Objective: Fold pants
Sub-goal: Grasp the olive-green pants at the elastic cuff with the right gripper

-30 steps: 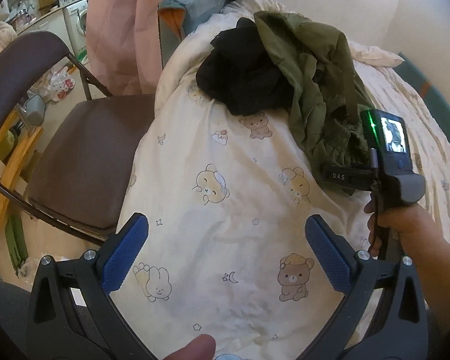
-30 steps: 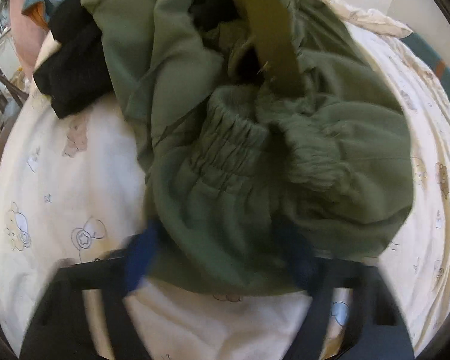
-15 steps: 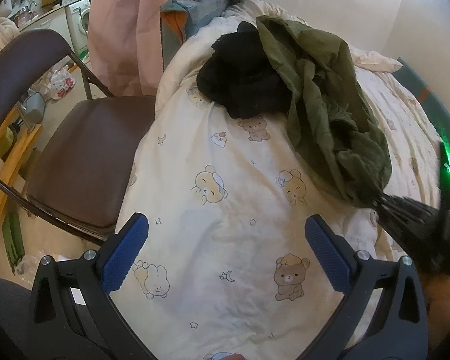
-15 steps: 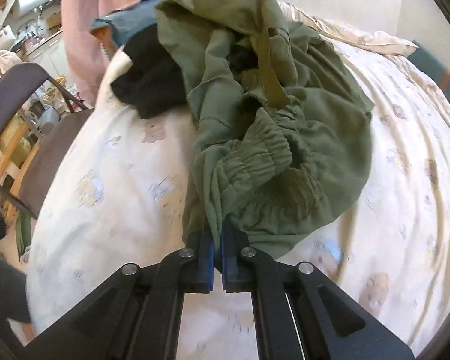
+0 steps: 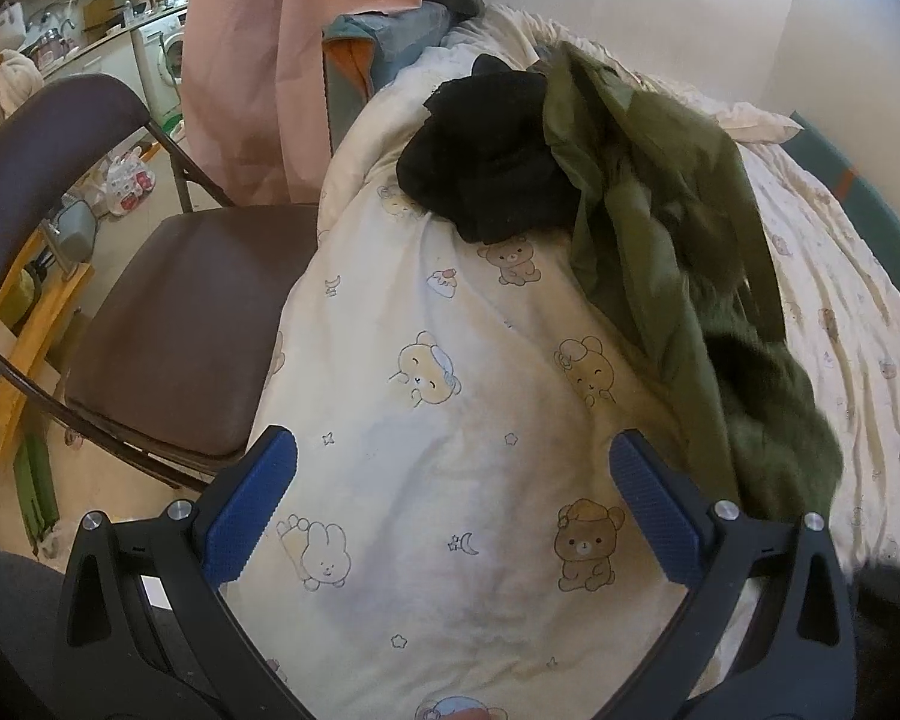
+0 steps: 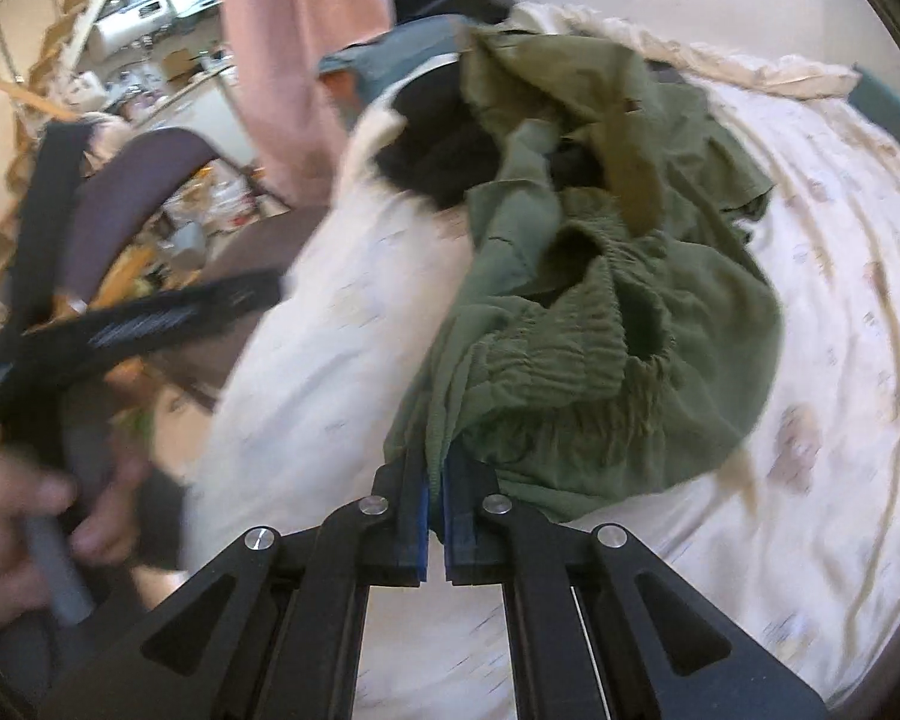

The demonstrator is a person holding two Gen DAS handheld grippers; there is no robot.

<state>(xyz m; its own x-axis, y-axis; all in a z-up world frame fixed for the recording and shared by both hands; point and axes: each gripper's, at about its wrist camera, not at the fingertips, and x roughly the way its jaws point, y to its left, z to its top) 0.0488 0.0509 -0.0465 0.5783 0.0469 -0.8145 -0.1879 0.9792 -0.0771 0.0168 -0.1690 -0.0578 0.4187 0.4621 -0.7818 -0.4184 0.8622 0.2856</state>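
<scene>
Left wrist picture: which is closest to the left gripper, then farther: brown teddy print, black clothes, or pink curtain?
1. Brown teddy print, between the open left gripper's fingers, right side.
2. Black clothes, farther up the bed.
3. Pink curtain, behind, upper left.

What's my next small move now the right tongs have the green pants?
Probably bring the open left tongs across to pinch the waistband of the green pants: the right tongs hold only one bunched edge, and the rest lies crumpled beside the black garment.
</scene>
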